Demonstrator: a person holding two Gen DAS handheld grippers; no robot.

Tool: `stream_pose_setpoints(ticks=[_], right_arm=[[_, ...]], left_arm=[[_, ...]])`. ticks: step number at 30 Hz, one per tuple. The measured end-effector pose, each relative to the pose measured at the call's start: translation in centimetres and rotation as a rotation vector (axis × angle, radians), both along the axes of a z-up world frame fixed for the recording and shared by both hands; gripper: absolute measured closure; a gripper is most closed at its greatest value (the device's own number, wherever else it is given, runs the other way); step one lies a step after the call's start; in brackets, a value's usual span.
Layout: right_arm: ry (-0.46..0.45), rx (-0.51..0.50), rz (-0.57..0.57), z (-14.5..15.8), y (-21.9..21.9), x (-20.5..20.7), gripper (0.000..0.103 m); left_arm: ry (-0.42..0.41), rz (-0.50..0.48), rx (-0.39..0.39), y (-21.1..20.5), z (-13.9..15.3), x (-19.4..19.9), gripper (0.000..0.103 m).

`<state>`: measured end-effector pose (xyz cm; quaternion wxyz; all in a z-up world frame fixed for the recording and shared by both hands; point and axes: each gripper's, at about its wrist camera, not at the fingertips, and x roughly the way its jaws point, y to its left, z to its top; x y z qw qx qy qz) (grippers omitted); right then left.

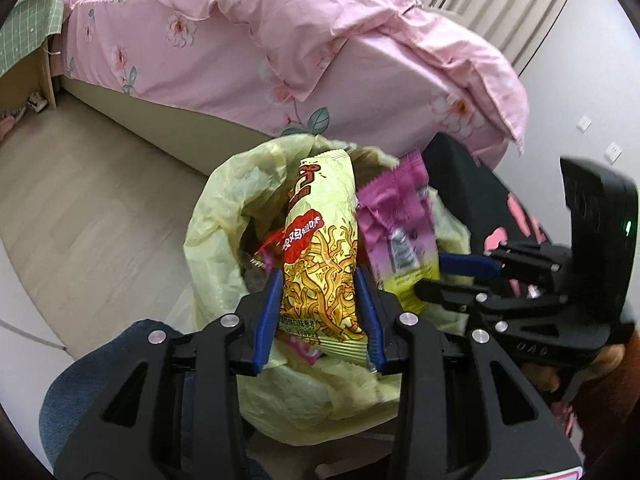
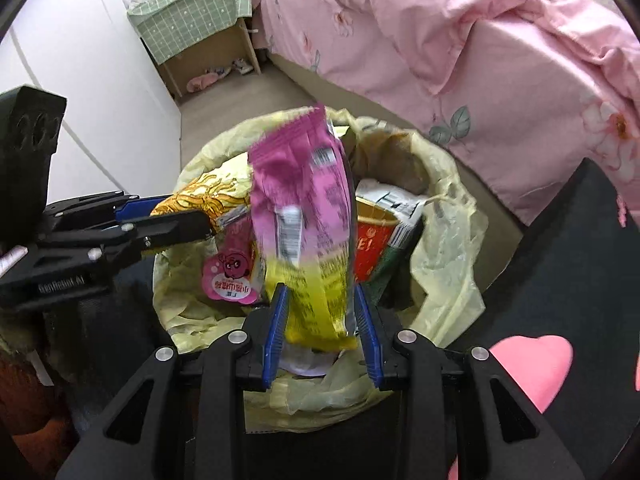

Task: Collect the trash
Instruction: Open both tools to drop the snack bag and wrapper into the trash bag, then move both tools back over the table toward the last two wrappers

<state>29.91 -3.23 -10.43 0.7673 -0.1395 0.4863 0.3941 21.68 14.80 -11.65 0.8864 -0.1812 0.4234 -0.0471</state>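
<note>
While the yellow bin liner [image 2: 452, 264] hides the bin itself, most of its contents sit buried: only a red paper cup [image 2: 374, 248] and a pink round-faced wrapper [image 2: 230, 280] read clearly, and print on both held packets is motion-blurred. Left tongs [image 1: 320, 300] point steeply down over the bin mouth, clamped on a yellow noodle packet [image 1: 320, 256] standing upright between the blue pads. Right tongs [image 2: 322, 312], just right of them and pitched down harder, grip a pink-and-yellow packet [image 2: 308, 220] over the liner's near rim. Pink bed [image 2: 480, 48] lies beyond, far side.
</note>
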Motion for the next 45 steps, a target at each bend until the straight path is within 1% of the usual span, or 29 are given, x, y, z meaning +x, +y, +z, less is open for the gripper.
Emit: stream_pose_setpoints(ticks=[3, 4, 5, 6, 7, 8, 9, 10, 12, 15, 18, 22, 24, 27, 28, 31, 34, 36, 37, 38, 40, 42, 45], right_arm=[[-0.01, 0.012, -0.012, 0.2, -0.3, -0.2, 0.07], [-0.003, 0.019, -0.015, 0.2, -0.4, -0.2, 0.065], [0.003, 0.034, -0.02, 0.4, -0.6, -0.3, 0.057], [0.002, 0.042, -0.023, 0.6, -0.7, -0.4, 0.054], [-0.002, 0.058, -0.029, 0.9, -1.0, -0.6, 0.052], [-0.006, 0.065, -0.032, 1.1, -1.1, -0.8, 0.052], [-0.015, 0.076, -0.039, 1.5, -1.4, -1.0, 0.052], [-0.028, 0.086, -0.049, 2.0, -1.7, -1.3, 0.051], [-0.055, 0.107, -0.071, 2.9, -2.7, -1.9, 0.046], [-0.076, 0.146, -0.115, 4.3, -4.7, -2.9, 0.045], [-0.103, 0.184, -0.181, 5.6, -7.4, -4.0, 0.045], [-0.146, 0.222, -0.269, 7.0, -11.5, -5.8, 0.045], [-0.193, 0.225, -0.329, 7.9, -14.3, -7.6, 0.045], [-0.251, 0.214, -0.396, 8.8, -17.9, -9.5, 0.045], [-0.27, 0.209, -0.428, 9.0, -19.6, -10.5, 0.045], [-0.286, 0.197, -0.505, 9.1, -23.9, -12.6, 0.044], [-0.29, 0.174, -0.563, 8.5, -27.3, -14.2, 0.044], [-0.292, 0.162, -0.59, 8.0, -29.2, -15.2, 0.038], [-0.289, 0.169, -0.594, 7.6, -30.2, -15.7, 0.03], [-0.287, 0.185, -0.595, 7.1, -30.9, -16.1, 0.03], [-0.267, 0.191, -0.588, 6.2, -31.5, -16.5, 0.03], [-0.211, 0.156, -0.549, 5.0, -31.4, -16.5, 0.03], [-0.231, 0.125, -0.54, 4.2, -30.8, -16.7, 0.03]], left_arm=[[-0.016, 0.012, -0.037, 0.4, 0.4, 0.2, 0.068], [-0.025, 0.017, -0.055, 0.5, 0.7, 0.3, 0.064], [-0.035, 0.02, -0.072, 0.8, 0.9, 0.3, 0.062], [-0.042, 0.026, -0.085, 1.0, 1.1, 0.4, 0.055], [-0.047, 0.035, -0.093, 1.1, 1.3, 0.3, 0.051], [-0.05, 0.042, -0.096, 1.2, 1.4, 0.3, 0.051], [-0.05, 0.049, -0.095, 1.3, 1.5, 0.3, 0.051], [-0.05, 0.058, -0.089, 1.3, 1.7, 0.2, 0.047], [-0.058, 0.08, -0.074, 1.3, 2.2, 0.0, 0.044], [-0.08, 0.109, -0.03, 1.0, 3.1, -0.6, 0.044], [-0.114, 0.098, 0.012, -0.1, 4.2, -1.2, 0.044], [-0.156, 0.024, 0.042, -2.9, 5.3, -2.0, 0.044], [-0.167, -0.022, 0.036, -4.6, 5.6, -2.3, 0.044], [-0.174, -0.129, 0.01, -8.0, 6.0, -2.8, 0.044], [-0.174, -0.184, 0.006, -9.6, 6.1, -3.0, 0.044], [-0.164, -0.3, -0.006, -13.5, 6.2, -3.3, 0.044], [-0.154, -0.387, 0.004, -16.9, 6.2, -3.4, 0.044], [-0.133, -0.441, 0.027, -19.4, 5.7, -3.4, 0.044], [-0.125, -0.459, 0.033, -20.2, 5.4, -3.7, 0.044], [-0.114, -0.484, 0.041, -21.1, 5.1, -3.8, 0.044], [-0.103, -0.51, 0.057, -22.3, 4.7, -4.0, 0.044], [-0.099, -0.505, 0.071, -22.8, 4.4, -4.3, 0.044], [-0.099, -0.476, 0.087, -22.3, 4.2, -4.5, 0.044]])
